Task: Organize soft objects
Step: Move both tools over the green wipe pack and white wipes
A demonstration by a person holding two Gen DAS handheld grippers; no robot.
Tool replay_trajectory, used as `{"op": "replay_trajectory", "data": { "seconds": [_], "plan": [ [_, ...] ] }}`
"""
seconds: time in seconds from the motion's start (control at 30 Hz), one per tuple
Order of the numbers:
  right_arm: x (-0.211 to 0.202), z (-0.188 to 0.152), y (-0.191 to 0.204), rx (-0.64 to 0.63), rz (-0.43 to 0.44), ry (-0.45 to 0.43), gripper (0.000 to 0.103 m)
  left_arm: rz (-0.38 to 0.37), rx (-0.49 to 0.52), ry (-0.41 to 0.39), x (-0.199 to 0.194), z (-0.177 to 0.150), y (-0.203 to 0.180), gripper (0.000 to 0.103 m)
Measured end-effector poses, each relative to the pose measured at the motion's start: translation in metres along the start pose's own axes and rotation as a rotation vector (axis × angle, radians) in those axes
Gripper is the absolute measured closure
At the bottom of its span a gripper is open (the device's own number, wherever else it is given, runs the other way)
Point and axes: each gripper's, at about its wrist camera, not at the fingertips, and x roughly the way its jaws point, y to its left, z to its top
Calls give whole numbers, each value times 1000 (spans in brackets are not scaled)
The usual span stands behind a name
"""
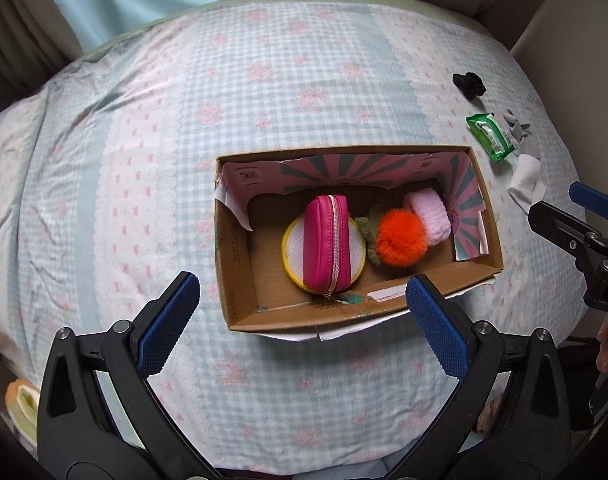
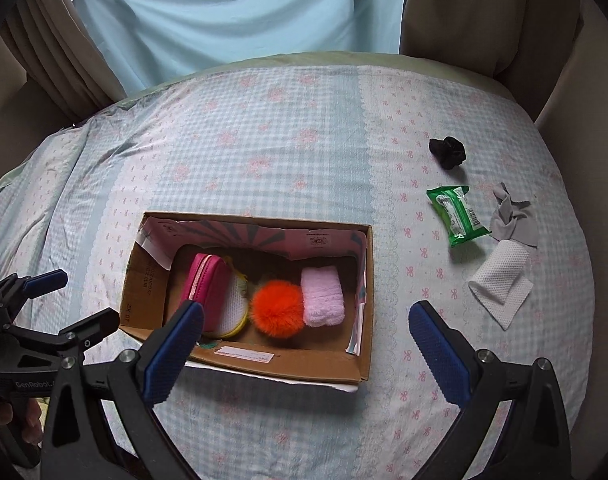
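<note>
An open cardboard box (image 1: pixel 479 216) (image 2: pixel 365 280) sits on the bed. Inside lie a pink zip pouch (image 1: pixel 325 250) (image 2: pixel 204 286) on a yellow-rimmed white mesh pad (image 1: pixel 355 248) (image 2: pixel 234 312), an orange pompom (image 1: pixel 399 238) (image 2: pixel 276 306) and a folded pink cloth (image 1: pixel 427 216) (image 2: pixel 323 296). My left gripper (image 1: pixel 300 320) is open and empty above the box's near wall. My right gripper (image 2: pixel 305 348) is open and empty over the box's near right corner. On the bed to the right lie a black scrunchie (image 2: pixel 447 152), a green wipes pack (image 2: pixel 457 216), a grey cloth (image 2: pixel 513 216) and a white cloth (image 2: pixel 501 284).
The checked bedsheet (image 2: pixel 264 140) covers the bed. A pale blue curtain (image 2: pixel 244 16) hangs behind, with beige curtains at the sides. The right gripper shows at the right edge of the left wrist view (image 1: pixel 583 220), the left gripper at the left edge of the right wrist view (image 2: pixel 60 300).
</note>
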Motion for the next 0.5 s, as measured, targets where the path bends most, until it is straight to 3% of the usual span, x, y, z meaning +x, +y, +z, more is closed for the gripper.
{"op": "replay_trajectory", "data": {
  "seconds": [0.27,0.5],
  "plan": [
    [-70,-9,-14,53,-64,-109,1,-20,-62,-92,-65,-14,-5,0],
    [-113,-20,-33,81,-123,-234,1,-25,-76,-151,-96,-24,-16,0]
  ]
}}
